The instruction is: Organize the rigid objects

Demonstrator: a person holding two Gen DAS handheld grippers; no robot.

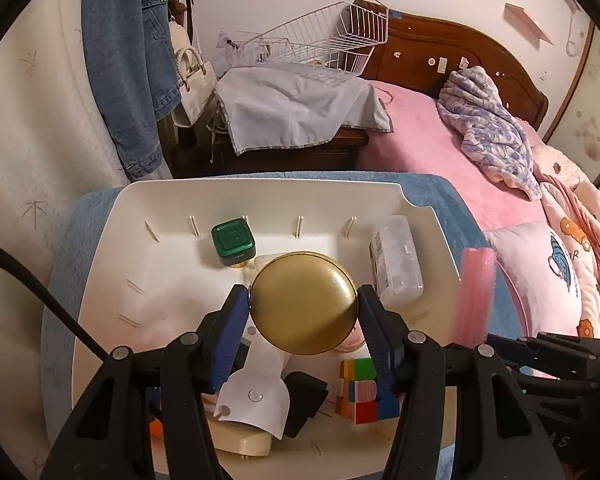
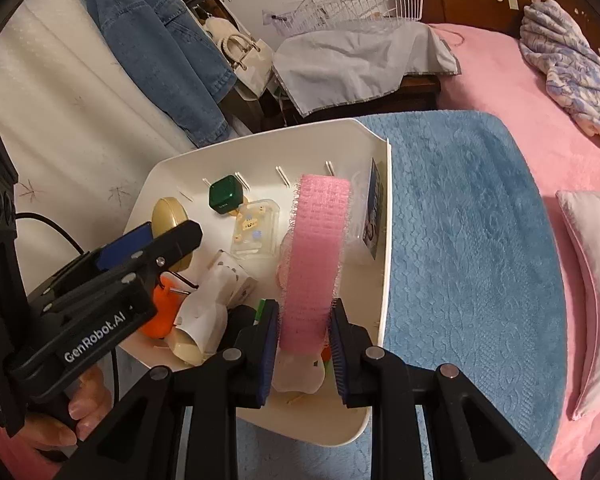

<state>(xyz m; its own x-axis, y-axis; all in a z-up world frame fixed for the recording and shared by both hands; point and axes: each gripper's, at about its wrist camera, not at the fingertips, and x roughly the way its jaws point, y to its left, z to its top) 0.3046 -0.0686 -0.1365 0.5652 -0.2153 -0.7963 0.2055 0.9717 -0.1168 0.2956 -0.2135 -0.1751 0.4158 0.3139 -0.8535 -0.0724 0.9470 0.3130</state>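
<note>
Over the white tray (image 1: 100,264), the left gripper (image 1: 304,300) clamps a round gold tin (image 1: 304,304); the right gripper (image 2: 305,316) pinches a pink hair roller (image 2: 316,256) above the tray's right side

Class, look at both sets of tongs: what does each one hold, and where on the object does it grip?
The left tongs clamp the round gold tin by opposite edges. The right tongs pinch the pink hair roller at its near end.
</note>
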